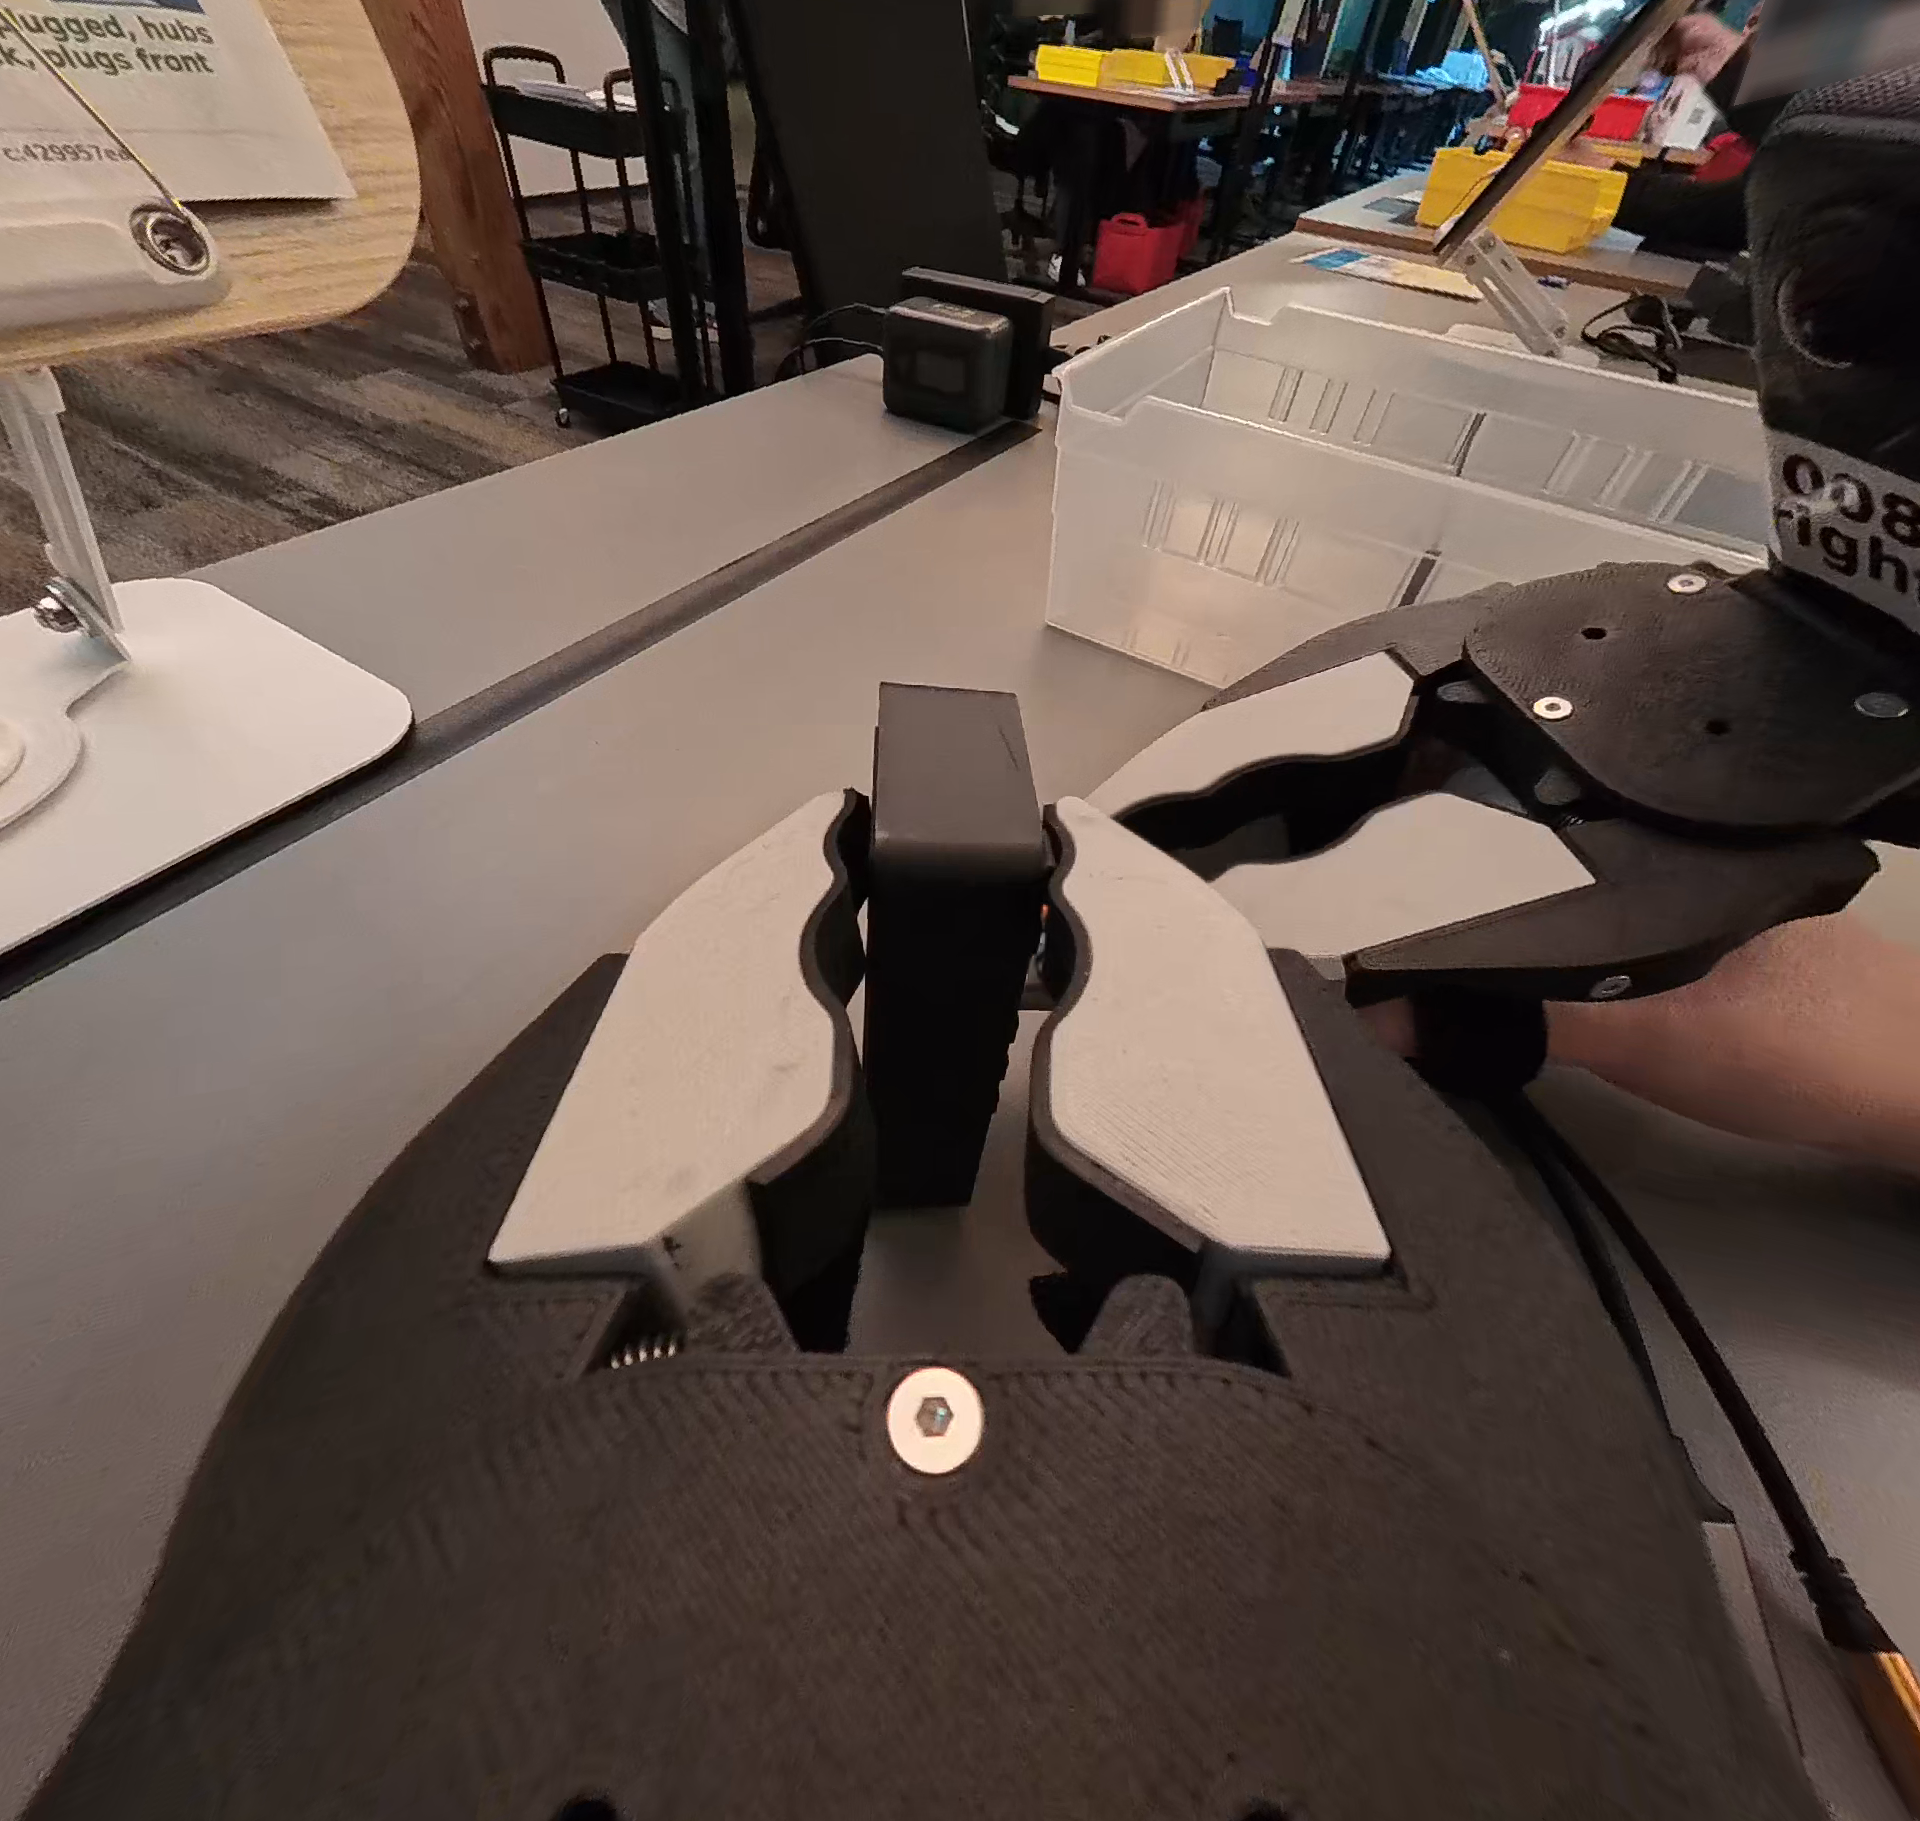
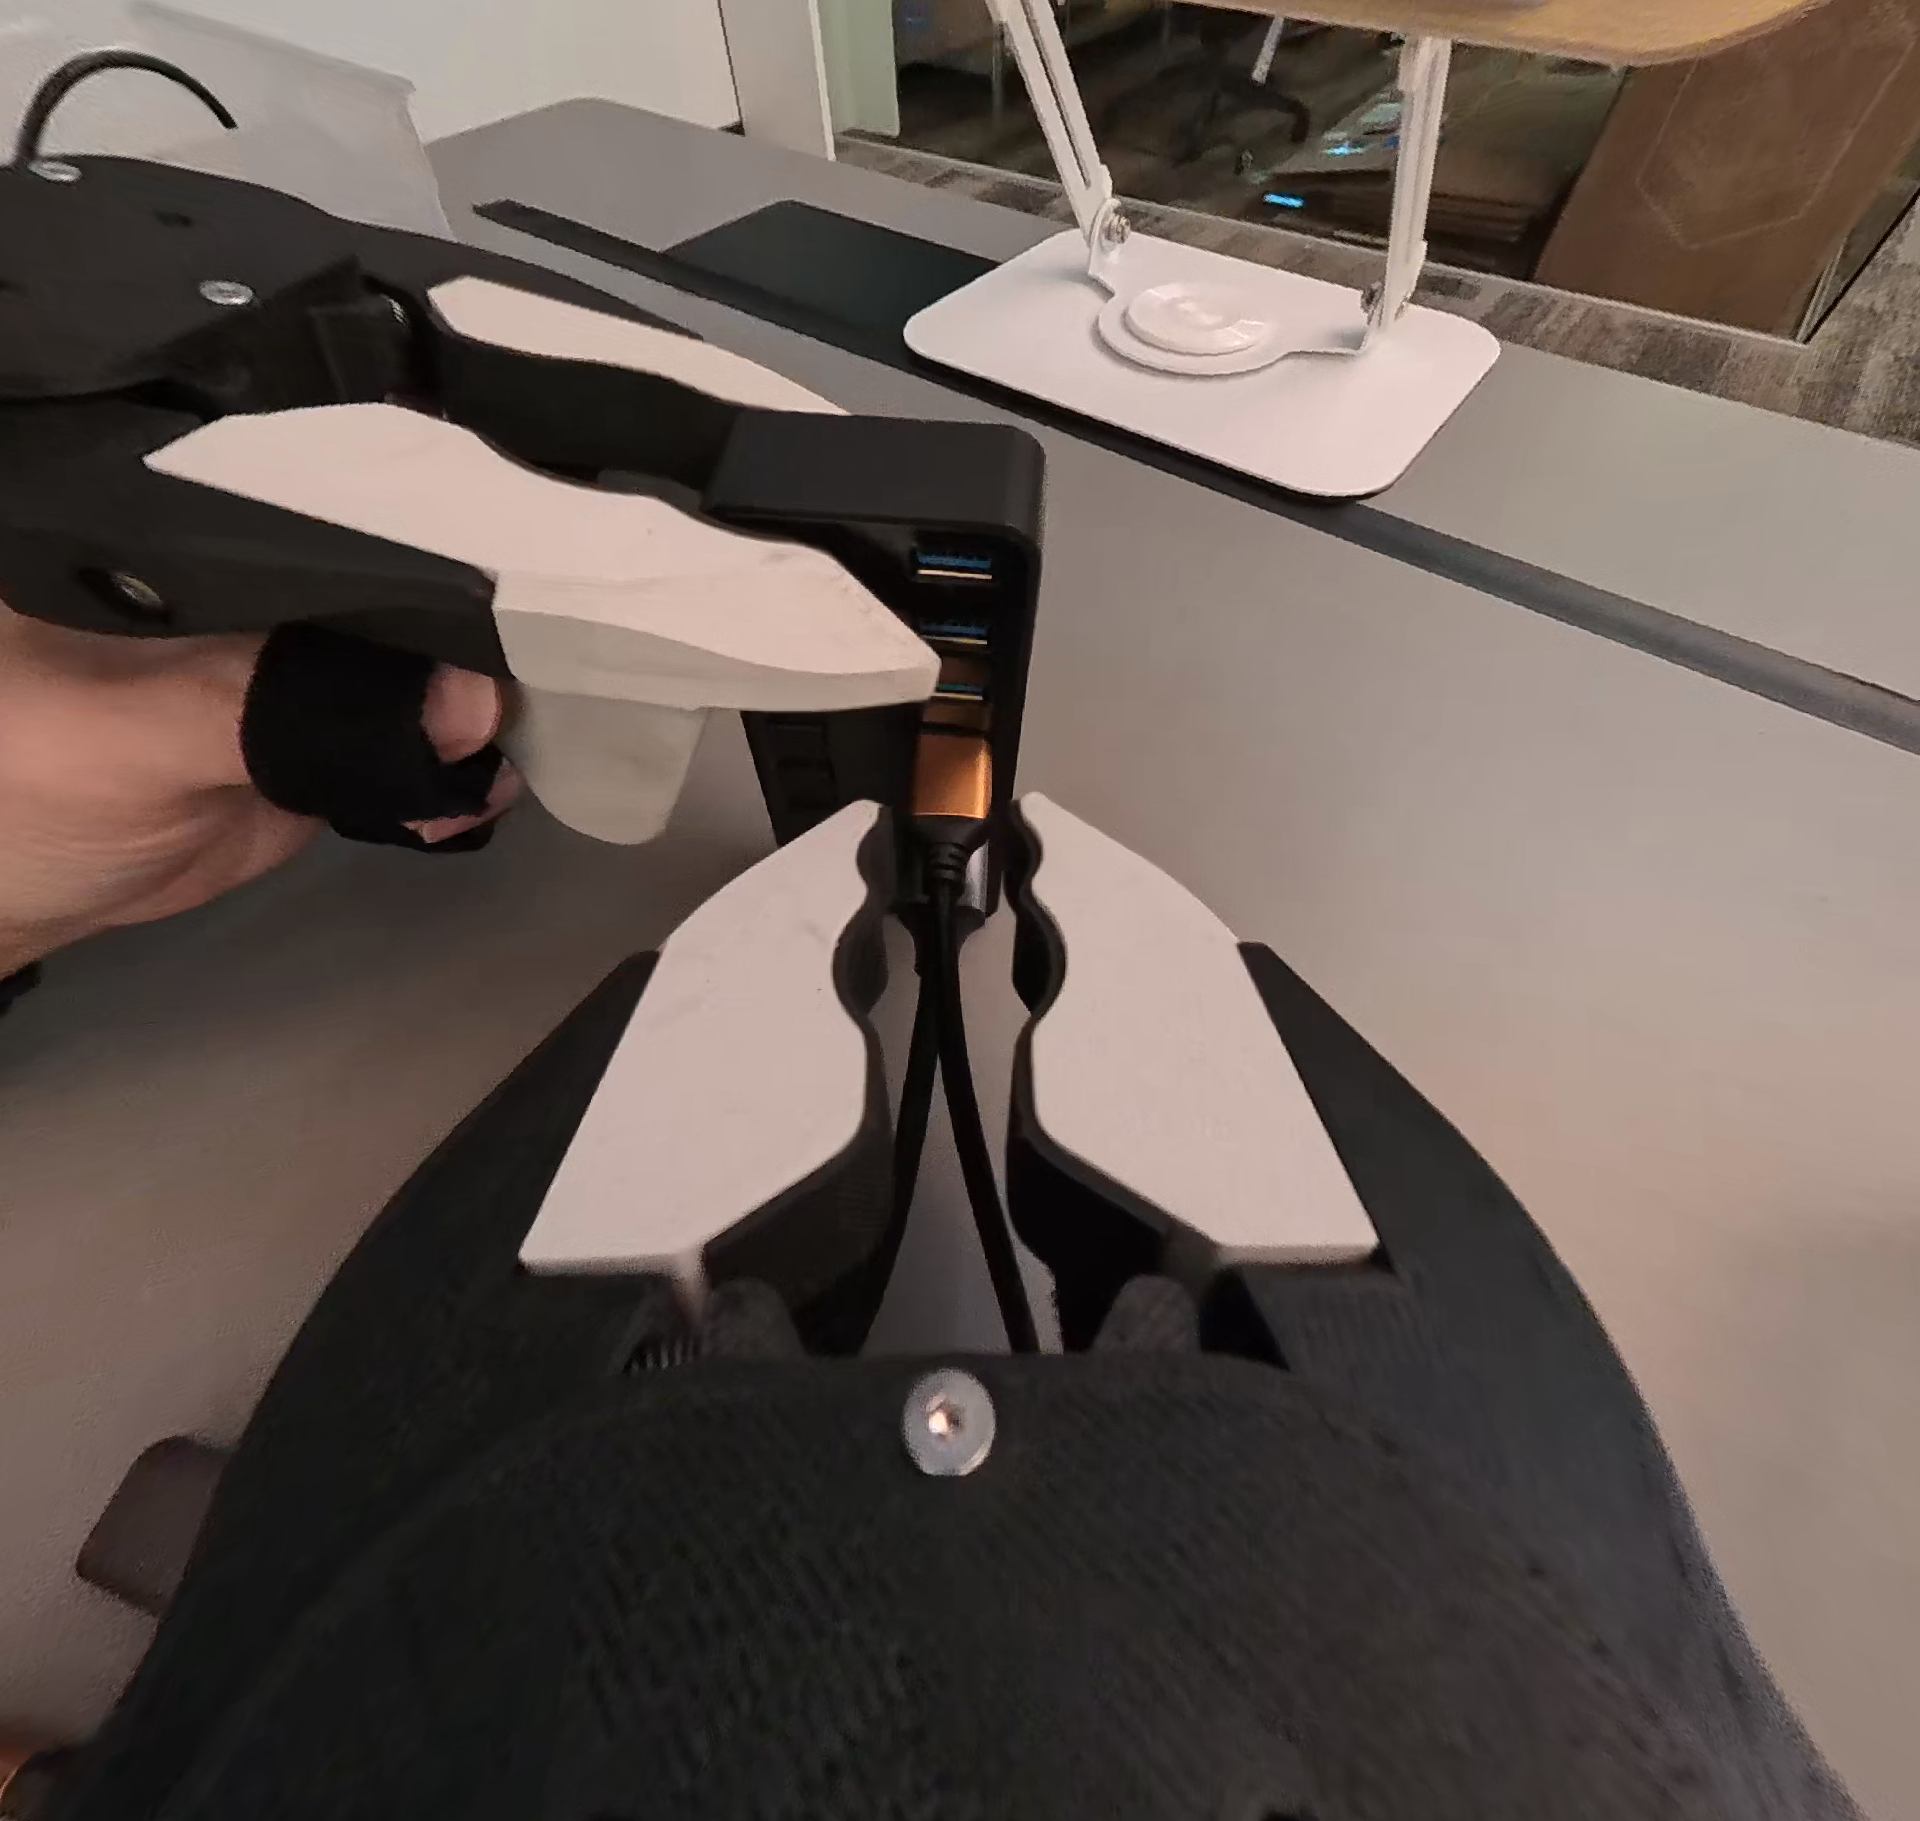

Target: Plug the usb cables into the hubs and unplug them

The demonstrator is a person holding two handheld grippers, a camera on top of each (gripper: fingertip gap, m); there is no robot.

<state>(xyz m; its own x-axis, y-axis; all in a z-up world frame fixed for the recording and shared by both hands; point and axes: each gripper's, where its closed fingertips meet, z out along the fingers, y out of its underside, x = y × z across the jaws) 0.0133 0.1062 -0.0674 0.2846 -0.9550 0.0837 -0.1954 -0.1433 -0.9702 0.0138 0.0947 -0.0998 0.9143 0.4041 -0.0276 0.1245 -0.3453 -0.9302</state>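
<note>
My left gripper point(image 1: 951, 841) clamps the one black rectangular plastic hub point(image 1: 948, 940), held on edge above the grey table point(image 1: 623, 753). My right gripper point(image 2: 943, 826) sits at the hub's six o'clock, jaws narrow around the copper-coloured metal USB plug point(image 2: 948, 772); whether they pinch it I cannot tell. The plug looks seated in the lowest port, so I judge this the plug-or-unplug moment: next comes a firm pinch and a straight pull. Count: one hub, one copper plug, two black cables point(image 2: 940, 1096), three free blue ports point(image 2: 952, 566).
</note>
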